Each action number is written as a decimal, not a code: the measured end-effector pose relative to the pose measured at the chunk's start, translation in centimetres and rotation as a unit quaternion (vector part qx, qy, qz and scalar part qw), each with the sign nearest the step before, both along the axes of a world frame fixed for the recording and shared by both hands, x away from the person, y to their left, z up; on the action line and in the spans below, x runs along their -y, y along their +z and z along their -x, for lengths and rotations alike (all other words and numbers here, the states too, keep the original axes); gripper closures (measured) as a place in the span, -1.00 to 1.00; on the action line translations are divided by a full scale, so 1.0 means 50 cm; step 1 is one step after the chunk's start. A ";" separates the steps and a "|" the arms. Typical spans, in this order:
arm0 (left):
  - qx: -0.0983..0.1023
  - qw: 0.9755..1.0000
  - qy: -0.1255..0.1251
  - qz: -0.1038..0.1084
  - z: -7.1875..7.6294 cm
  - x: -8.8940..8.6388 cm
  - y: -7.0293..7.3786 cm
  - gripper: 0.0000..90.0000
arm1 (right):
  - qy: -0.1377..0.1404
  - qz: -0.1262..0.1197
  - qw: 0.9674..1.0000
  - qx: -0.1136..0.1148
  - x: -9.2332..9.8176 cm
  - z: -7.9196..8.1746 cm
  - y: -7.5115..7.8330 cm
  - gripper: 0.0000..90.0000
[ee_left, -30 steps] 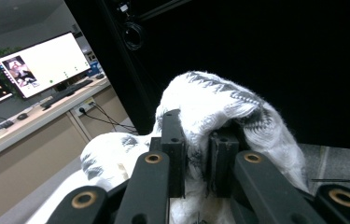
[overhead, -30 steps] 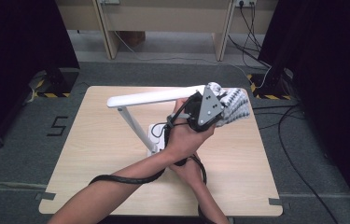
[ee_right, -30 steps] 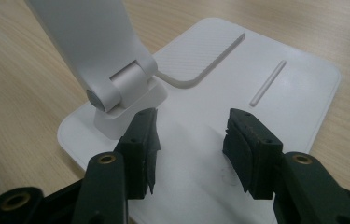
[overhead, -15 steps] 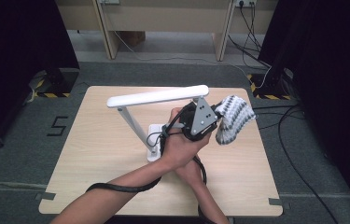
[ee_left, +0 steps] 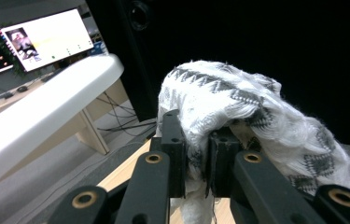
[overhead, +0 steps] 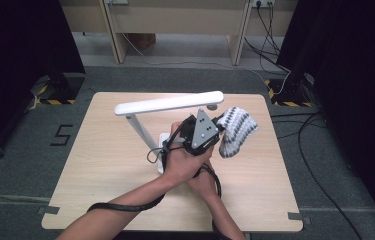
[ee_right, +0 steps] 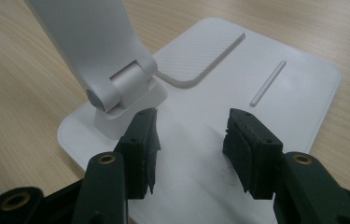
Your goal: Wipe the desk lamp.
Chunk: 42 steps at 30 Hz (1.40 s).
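Observation:
A white and grey knitted cloth (overhead: pixel 236 131) hangs from my left gripper (overhead: pixel 219 132), just right of and below the end of the white desk lamp's head (overhead: pixel 170 104). In the left gripper view the left gripper (ee_left: pixel 196 154) is shut on a fold of the cloth (ee_left: pixel 247 107), which drapes over the right jaw, with the lamp head (ee_left: pixel 46 116) to the left. My right gripper (ee_right: pixel 191 140) stands open low over the lamp's flat white base (ee_right: pixel 275 70), beside the post's hinge (ee_right: pixel 116 88). Nothing is between its jaws. The right hand (overhead: pixel 204 182) lies under the left hand.
The lamp's post (overhead: pixel 140 129) rises from its base (overhead: pixel 163 145) at the middle of the wooden table (overhead: pixel 100 165). A cable (overhead: pixel 125 206) trails along the left forearm. A lit monitor (ee_left: pixel 46 35) stands far off. Floor cables (overhead: pixel 315 165) lie right of the table.
My left gripper has carried the cloth down and toward the person, away from the end of the lamp head. The right hand has kept still.

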State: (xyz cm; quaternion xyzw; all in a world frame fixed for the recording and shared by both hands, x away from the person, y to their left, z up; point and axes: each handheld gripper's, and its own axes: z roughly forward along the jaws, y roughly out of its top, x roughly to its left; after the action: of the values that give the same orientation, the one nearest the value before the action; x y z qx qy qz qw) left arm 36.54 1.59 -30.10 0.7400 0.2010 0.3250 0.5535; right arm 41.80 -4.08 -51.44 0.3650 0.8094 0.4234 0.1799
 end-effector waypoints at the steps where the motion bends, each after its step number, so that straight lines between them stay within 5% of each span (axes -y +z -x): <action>1: -0.001 1.000 0.002 0.000 -0.002 -0.003 -0.002 0.78 | 0.000 -0.001 1.000 -0.001 0.000 0.000 0.000 0.19; 16: -0.002 0.999 0.037 0.017 -0.022 -0.029 0.001 0.78 | 0.001 0.000 1.000 0.001 0.000 0.000 0.000 0.19; 42: 0.000 0.997 0.059 0.042 -0.031 -0.037 0.011 0.78 | 0.000 0.002 1.000 0.005 -0.001 0.000 -0.001 0.20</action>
State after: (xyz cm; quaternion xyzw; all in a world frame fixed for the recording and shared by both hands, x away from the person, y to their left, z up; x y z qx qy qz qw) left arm 38.11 3.43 -29.55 0.7032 0.2578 0.3478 0.5640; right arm 41.78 -4.04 -51.48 0.3627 0.8091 0.4240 0.1845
